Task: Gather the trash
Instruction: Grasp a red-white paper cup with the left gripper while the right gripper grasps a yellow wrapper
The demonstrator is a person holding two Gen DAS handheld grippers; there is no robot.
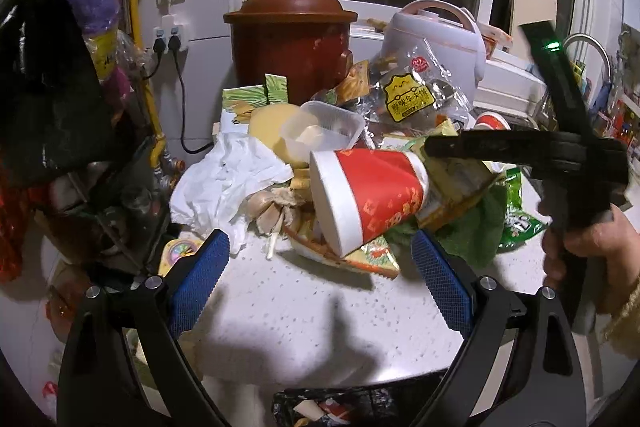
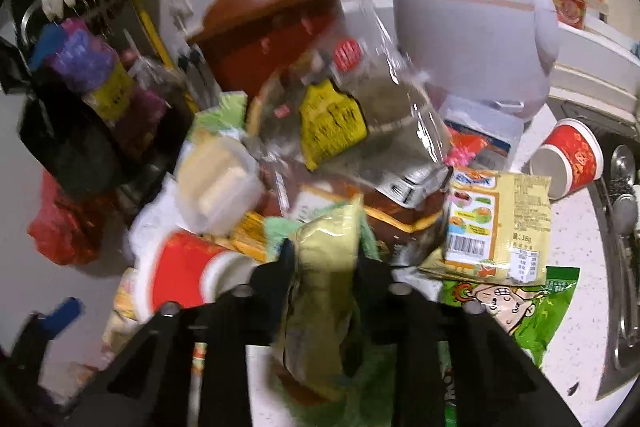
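A heap of trash lies on the white speckled counter [image 1: 304,311]. A red and white paper cup [image 1: 366,197] lies on its side at the front of the heap, just beyond my open left gripper [image 1: 320,247] with blue pads [image 1: 200,279]. My right gripper [image 2: 325,255] is shut on a pale yellow-green snack packet [image 2: 324,267] and shows as a black bar [image 1: 508,147] over the heap in the left wrist view. Around lie crumpled white tissue [image 1: 228,179], garlic skins [image 1: 272,207], a clear plastic tub [image 1: 324,131], a clear bag with a yellow label [image 2: 332,123] and a green snack bag [image 2: 532,303].
A brown clay pot [image 1: 290,39] and a white rice cooker [image 1: 436,39] stand behind the heap. A second red cup [image 2: 568,157] lies near the sink [image 2: 624,227] at right. Hanging bags [image 1: 92,7] crowd the left. A black trash bag [image 1: 352,407] opens below the counter edge.
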